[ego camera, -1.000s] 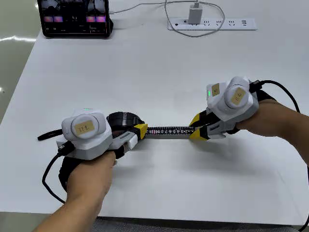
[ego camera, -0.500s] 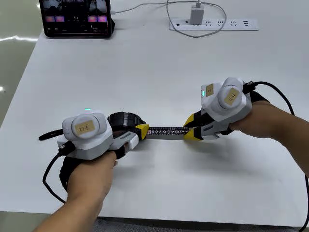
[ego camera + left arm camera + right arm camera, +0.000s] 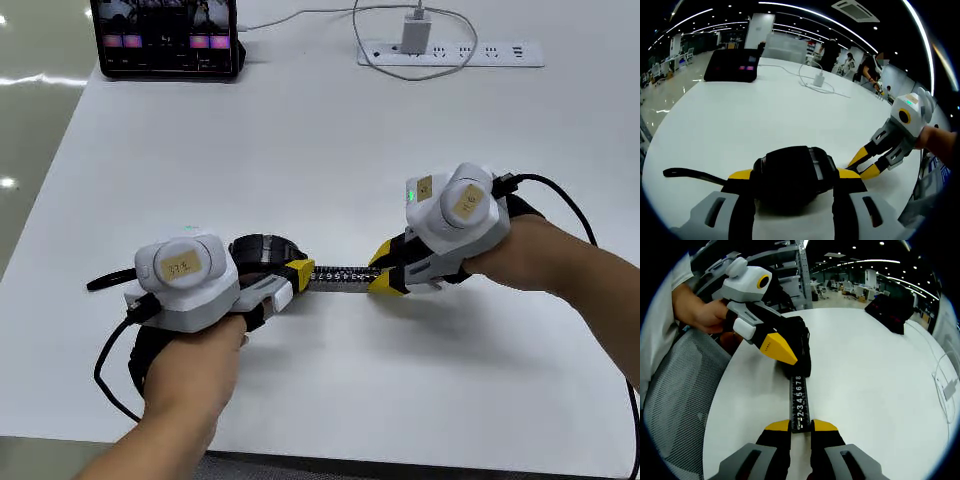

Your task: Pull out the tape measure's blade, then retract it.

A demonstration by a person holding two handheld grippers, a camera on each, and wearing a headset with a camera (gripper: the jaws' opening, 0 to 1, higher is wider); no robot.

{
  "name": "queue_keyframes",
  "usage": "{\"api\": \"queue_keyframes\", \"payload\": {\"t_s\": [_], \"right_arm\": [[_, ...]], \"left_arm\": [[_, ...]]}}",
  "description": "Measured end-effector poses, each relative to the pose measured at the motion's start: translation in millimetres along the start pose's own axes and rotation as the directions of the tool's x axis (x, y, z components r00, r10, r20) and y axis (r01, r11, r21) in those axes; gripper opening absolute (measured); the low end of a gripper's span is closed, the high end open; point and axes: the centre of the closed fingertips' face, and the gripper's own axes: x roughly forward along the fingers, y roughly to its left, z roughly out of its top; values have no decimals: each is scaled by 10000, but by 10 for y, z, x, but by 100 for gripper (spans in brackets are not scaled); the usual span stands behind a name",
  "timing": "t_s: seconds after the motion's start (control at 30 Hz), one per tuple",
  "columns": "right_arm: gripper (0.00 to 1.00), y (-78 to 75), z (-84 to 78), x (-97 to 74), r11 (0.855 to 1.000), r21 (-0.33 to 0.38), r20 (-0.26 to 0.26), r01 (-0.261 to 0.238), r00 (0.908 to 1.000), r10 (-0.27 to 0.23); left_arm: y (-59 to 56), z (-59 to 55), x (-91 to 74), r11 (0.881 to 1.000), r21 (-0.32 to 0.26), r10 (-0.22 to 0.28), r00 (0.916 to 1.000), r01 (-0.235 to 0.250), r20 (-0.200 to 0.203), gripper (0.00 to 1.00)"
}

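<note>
The black tape measure case (image 3: 262,252) lies on the white table, held between the yellow-tipped jaws of my left gripper (image 3: 290,270), which is shut on it. In the left gripper view the case (image 3: 792,172) sits close, between the jaws. A short length of black blade (image 3: 340,273) with white numbers runs right from the case to my right gripper (image 3: 382,268), which is shut on the blade's end. In the right gripper view the blade (image 3: 799,402) runs straight ahead from the jaws to the case (image 3: 795,347), and my right gripper (image 3: 800,426) pinches its near end.
A dark tablet (image 3: 168,38) stands at the table's far left. A white power strip (image 3: 450,52) with a plugged charger and cable lies at the far edge. The table's front edge (image 3: 400,465) runs just below the hands. An office chair (image 3: 680,405) stands beside the table.
My right gripper has moved left toward the case, and the exposed length of blade has grown shorter. The left gripper and the case have stayed about in place.
</note>
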Motion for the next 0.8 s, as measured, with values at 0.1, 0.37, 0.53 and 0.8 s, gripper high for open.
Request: {"api": "queue_keyframes", "payload": {"t_s": [0.1,0.37,0.53,0.8], "right_arm": [[11,7,28,27,10000,20,54,-24,10000,24],[11,15,115,105,10000,28,204,-68,9998,68],[11,14,164,143,9999,60,334,-86,9994,84],[11,5,226,192,9999,103,495,-105,9987,99]], "left_arm": [[0,-1,-1,10000,-13,-8,10000,8,0,58],[5,-3,4,10000,-51,-31,10000,31,9,58],[8,-1,7,10000,-78,-44,10000,44,3,58],[16,-1,14,9999,-142,-61,10000,61,8,58]]}}
